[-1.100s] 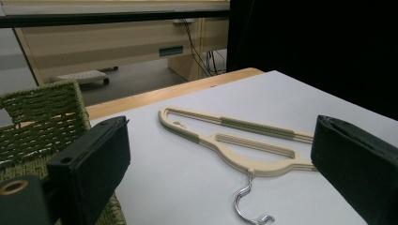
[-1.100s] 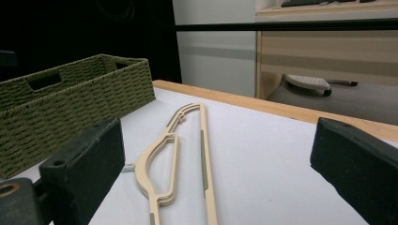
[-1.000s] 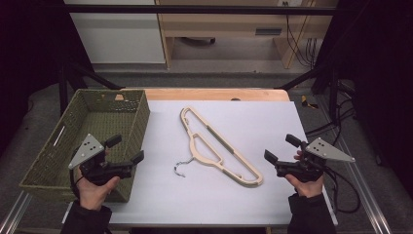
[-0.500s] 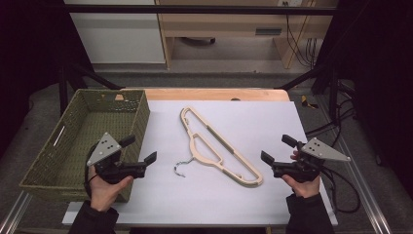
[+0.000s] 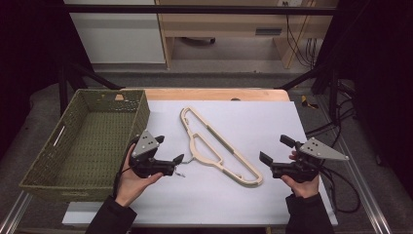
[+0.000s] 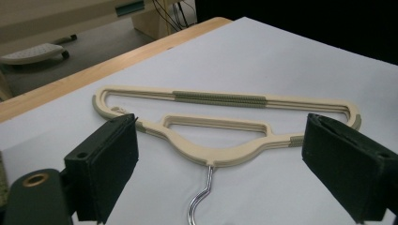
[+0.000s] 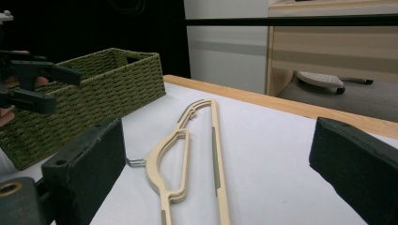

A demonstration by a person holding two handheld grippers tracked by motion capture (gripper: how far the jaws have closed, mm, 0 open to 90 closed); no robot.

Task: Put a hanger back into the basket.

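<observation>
High view: hanger [image 5: 219,148] lies diagonally on the desk [image 5: 272,126]; left tool [image 5: 176,160] at its hook, nearer.
Left gripper view: jaws wide apart, empty; hook [image 6: 199,201] probably between them.
Right gripper view: right tool [image 7: 216,187] gaping, empty, hanger ahead.

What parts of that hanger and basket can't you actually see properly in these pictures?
- Hanger hook: left gripper view, its curl runs off the bottom edge.
- Hanger's near end: right gripper view, cut by the bottom edge.
- Basket floor near the front: high view, hidden behind its front wall.
- Left gripper tips: high view, too small to tell whether they touch the hook.
</observation>
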